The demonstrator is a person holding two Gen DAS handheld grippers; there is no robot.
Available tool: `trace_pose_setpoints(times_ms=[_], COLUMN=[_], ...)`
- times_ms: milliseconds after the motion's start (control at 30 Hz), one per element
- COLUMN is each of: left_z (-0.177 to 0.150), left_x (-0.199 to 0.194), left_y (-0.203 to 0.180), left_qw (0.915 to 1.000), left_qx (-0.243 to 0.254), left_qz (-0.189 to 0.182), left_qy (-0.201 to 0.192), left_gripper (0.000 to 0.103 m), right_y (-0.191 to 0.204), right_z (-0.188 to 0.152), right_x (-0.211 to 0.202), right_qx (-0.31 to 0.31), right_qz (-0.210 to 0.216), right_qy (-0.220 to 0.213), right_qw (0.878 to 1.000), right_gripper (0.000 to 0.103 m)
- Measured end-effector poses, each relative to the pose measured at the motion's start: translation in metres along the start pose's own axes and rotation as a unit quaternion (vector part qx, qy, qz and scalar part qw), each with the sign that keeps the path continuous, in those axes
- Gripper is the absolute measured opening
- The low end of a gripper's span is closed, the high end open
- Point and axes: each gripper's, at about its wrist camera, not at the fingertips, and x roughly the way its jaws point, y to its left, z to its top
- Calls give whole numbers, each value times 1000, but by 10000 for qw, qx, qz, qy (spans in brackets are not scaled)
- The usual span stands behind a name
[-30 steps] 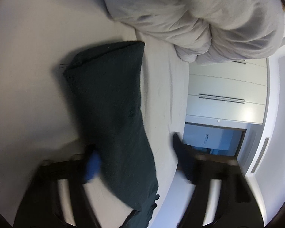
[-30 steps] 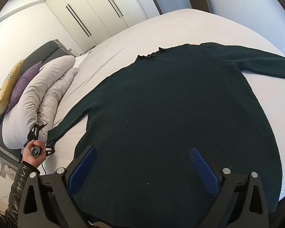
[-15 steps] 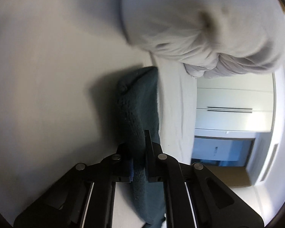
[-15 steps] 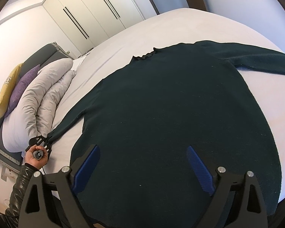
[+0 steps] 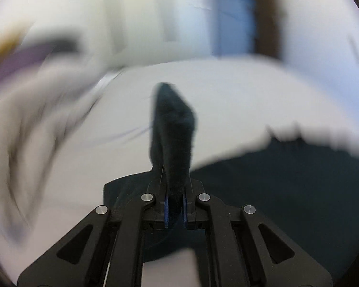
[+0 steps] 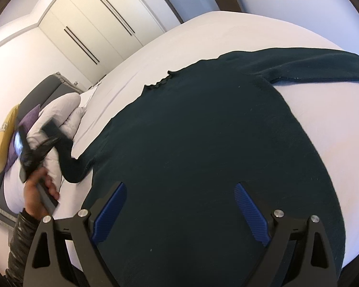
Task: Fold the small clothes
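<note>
One sleeve [image 5: 172,129] of the soft, limp sweater [image 6: 203,143] spread on the bed [image 6: 203,31] is pinched at its cuff by the left gripper [image 5: 174,208], while the right gripper [image 6: 179,205] is held spread above the hem.

Black-framed right gripper [image 6: 180,206] with ribbed blue pads, silver screws; bare hand [image 6: 37,195], black glossy sleeve [image 6: 20,244]
</note>
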Motion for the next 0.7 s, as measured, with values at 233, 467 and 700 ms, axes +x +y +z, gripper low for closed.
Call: trace_pose_setpoints(times_ms=[233, 467, 700], left_z=[-71, -109, -116], left_x=[15, 12, 5], left_y=[-110, -131, -141], left_qw=[9796, 9691, 9679], left_qx=[1948, 2402, 2440], left_qz=[304, 559, 562], left_qy=[383, -23, -217], left_gripper=[6, 6, 6], right_y=[-11, -3, 40], right_z=[32, 82, 98], right_x=[21, 108, 201], right_qx=[81, 530, 978], right_qz=[357, 1401, 2259], right_qy=[137, 1147, 2305], right_qw=[9992, 9820, 9414], right_gripper=[94, 92, 82])
